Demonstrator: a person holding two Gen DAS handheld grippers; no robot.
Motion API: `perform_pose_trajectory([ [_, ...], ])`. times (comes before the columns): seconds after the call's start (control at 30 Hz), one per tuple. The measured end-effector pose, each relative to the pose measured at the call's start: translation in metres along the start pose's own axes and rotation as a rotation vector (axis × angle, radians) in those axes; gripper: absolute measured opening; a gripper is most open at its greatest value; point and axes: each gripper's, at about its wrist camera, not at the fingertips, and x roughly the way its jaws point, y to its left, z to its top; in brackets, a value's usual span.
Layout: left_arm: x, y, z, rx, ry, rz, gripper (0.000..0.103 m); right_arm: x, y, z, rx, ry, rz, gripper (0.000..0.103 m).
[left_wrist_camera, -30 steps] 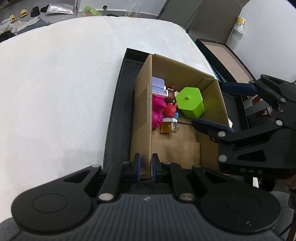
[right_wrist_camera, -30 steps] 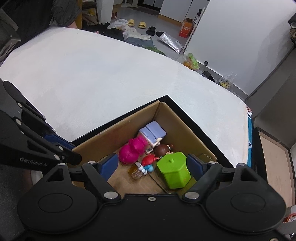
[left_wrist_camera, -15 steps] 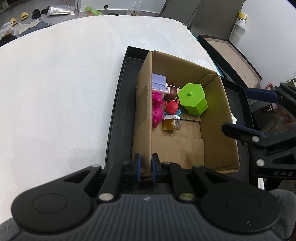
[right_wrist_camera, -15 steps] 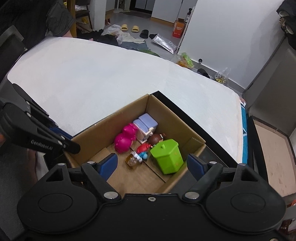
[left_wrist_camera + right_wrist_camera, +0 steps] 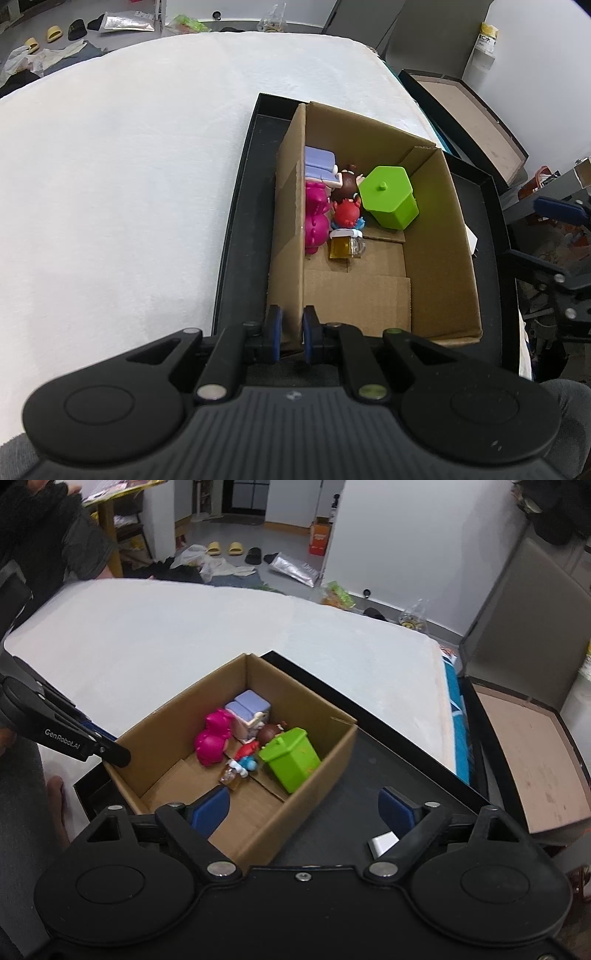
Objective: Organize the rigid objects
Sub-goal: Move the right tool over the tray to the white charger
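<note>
A brown cardboard box [image 5: 439, 236] [image 5: 306, 805] stands in a black tray [image 5: 240, 229] [image 5: 388, 775]. In it lie a green hexagonal bin [image 5: 389, 201] [image 5: 291, 758], a pink figure [image 5: 316, 216] [image 5: 214, 738], a lilac block [image 5: 319, 164] [image 5: 247, 709], a red figure [image 5: 347, 212] and a small amber mug [image 5: 345, 247]. My left gripper [image 5: 290, 334] is shut on the box's near left wall. My right gripper [image 5: 304, 808] is open and empty, above and right of the box.
The tray rests on a white padded surface [image 5: 110, 184] [image 5: 166, 635]. A second black tray with a brown board [image 5: 469, 110] [image 5: 528, 760] stands to the right. Slippers and bags lie on the floor beyond. A small white piece [image 5: 384, 843] lies in the tray.
My right gripper has pulled up and back to the right, out of the box. My left gripper has stayed clamped on the box wall.
</note>
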Motion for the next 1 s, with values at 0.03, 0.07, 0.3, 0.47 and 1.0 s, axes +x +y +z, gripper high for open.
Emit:
perform_pose_trajectory([
  [0.03,0.000,0.000,0.000,0.000,0.000,0.002,0.011,-0.002,-0.003,-0.002,0.008,-0.002,-0.001,0.088],
  [0.07,0.000,-0.001,0.000,0.001,0.000,0.004,0.011,-0.003,-0.005,-0.004,0.015,-0.004,-0.003,0.088],
  [0.3,-0.001,-0.003,-0.001,0.003,-0.003,0.016,0.011,-0.009,-0.023,-0.023,0.067,0.000,-0.026,0.093],
  [0.47,-0.001,-0.004,0.000,0.001,-0.001,0.020,0.011,-0.019,-0.035,-0.033,0.118,-0.011,-0.039,0.103],
  [1.0,0.000,0.000,0.001,-0.017,0.007,0.000,0.011,-0.018,-0.071,-0.066,0.300,0.030,-0.101,0.103],
])
